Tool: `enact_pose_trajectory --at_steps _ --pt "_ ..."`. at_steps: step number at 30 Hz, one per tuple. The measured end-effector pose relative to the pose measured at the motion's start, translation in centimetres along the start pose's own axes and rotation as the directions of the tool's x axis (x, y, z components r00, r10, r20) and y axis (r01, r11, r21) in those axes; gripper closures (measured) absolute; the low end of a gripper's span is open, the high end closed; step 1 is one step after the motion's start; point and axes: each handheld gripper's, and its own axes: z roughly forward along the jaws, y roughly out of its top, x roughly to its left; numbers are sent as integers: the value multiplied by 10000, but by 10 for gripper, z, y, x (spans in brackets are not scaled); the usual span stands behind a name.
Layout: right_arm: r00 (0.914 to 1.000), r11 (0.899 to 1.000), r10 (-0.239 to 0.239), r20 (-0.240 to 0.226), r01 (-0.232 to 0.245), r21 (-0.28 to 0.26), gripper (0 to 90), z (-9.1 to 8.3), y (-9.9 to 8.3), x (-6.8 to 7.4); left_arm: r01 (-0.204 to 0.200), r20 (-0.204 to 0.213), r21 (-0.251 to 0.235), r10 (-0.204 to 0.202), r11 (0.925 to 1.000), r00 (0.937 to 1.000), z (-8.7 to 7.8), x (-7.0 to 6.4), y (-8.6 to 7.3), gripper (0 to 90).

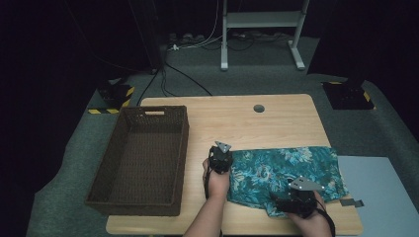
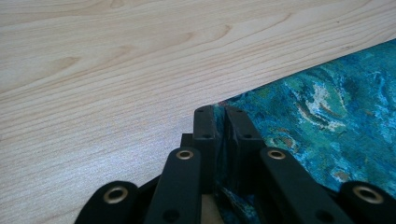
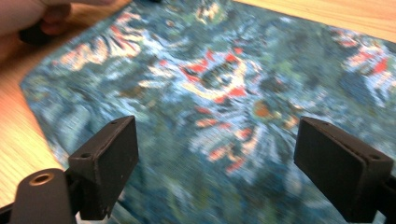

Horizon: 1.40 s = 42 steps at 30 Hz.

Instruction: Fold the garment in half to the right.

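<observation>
Now the teal flowered cloth [image 1: 286,175] lies flat on the desk [image 1: 276,121], on the right half near the front edge, and its long axis runs from left to right along that edge. The left gripper [image 1: 220,159] stands at the far left corner of the cloth. In the left gripper view its jaws are pressed together with a thin fold of the cloth [image 2: 327,116] between them, so this gripper already has hold of the corner.

The right gripper [image 1: 295,200] is at the front edge of the cloth, more to the right. In the right gripper view its jaws stand wide apart and hold nothing; the cloth [image 3: 224,93] spreads out under and ahead of them, and I cannot tell if the tips touch it. So the cloth lies forward and below the free jaws, and the right hand [image 1: 316,222] is the nearer one to the front edge, which I think must be pinched next before the cloth can be folded or lifted.

The brown woven basket [image 1: 143,158] stands on the left part of the desk, with its long side going from front to back, well apart from the cloth but near the left gripper. It looks to have nothing inside. A grey sheet [image 1: 380,190] lies beside the right edge of the desk.
</observation>
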Motion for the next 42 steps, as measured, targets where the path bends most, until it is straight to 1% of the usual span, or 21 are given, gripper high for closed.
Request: enact_pose_trajectory --at_steps 4,6,7,8,9,11,12,15,17,19,22,23,24,25,26,30,33,35,36,37,42 --pt "10000 10000 21 33 -21 -74 137 2 6 12 75 21 -3 -75 10000 10000 0 0 0 833" --pt "10000 9999 -69 -8 69 -112 157 4 7 19 84 -10 -8 -84 10000 10000 0 0 0 833" --pt "10000 9999 -81 -51 80 -132 179 6 9 26 94 -27 -10 -94 10000 10000 0 0 0 833" --pt "10000 9999 -81 -51 80 -132 179 6 9 26 90 -39 -9 -90 10000 10000 0 0 0 833" --pt "9999 9999 -59 -136 57 -124 190 7 9 29 104 -48 -10 -104 9999 9999 0 -1 0 833" --pt "9995 9997 -220 -229 218 -77 215 11 10 37 194 -43 -25 -194 9998 9998 0 -1 0 833" --pt "9989 9996 -285 -369 283 -48 232 13 9 42 213 -41 -18 -213 9998 9998 0 -1 0 833" --pt "9971 9985 -554 -516 552 -54 287 17 8 51 142 -113 -10 -142 9999 9998 0 -1 0 833" --pt "9958 9981 -610 -686 606 -82 301 20 8 56 218 -106 -8 -218 9998 9997 0 -1 0 833" --pt "9931 9967 -807 -845 804 -74 335 25 8 64 290 -85 3 -290 9996 9995 0 -1 0 834" --pt "9912 9956 -931 -937 932 -39 354 28 8 69 309 -87 -3 -309 9995 9995 0 -1 0 834" --pt "9890 9953 -966 -1121 969 -25 383 32 8 74 305 -91 -5 -306 9995 9995 0 -1 0 834" --pt "9890 9953 -966 -1121 969 -25 383 32 8 74 302 -105 -10 -302 9995 9995 0 -1 0 834" --pt "9865 9942 -1062 -1249 1072 12 403 35 9 79 263 -142 -13 -263 9997 9996 0 -2 0 833" --pt "9854 9943 -1055 -1338 1067 18 420 37 9 82 263 -142 -13 -263 9997 9996 0 -2 0 833" --pt "9823 9940 -1074 -1534 1095 55 437 42 9 87 263 -116 -12 -263 9997 9996 0 -1 0 833" --pt "9805 9931 -1135 -1607 1166 103 454 47 10 93 318 -117 -15 -319 9995 9994 0 -1 0 834" --pt "9790 9915 -1275 -1589 1299 46 477 51 13 99 343 -115 -16 -343 9994 9993 0 -1 0 833" --pt "9790 9915 -1275 -1589 1299 46 477 51 13 99 364 -117 -20 -364 9993 9993 0 -1 0 833" --pt "9780 9904 -1349 -1589 1380 83 491 53 14 103 370 -113 -22 -370 9993 9993 0 -1 0 834" --pt "9779 9888 -1438 -1521 1480 166 502 58 18 109 426 -105 -30 -426 9991 9990 0 -1 0 834"
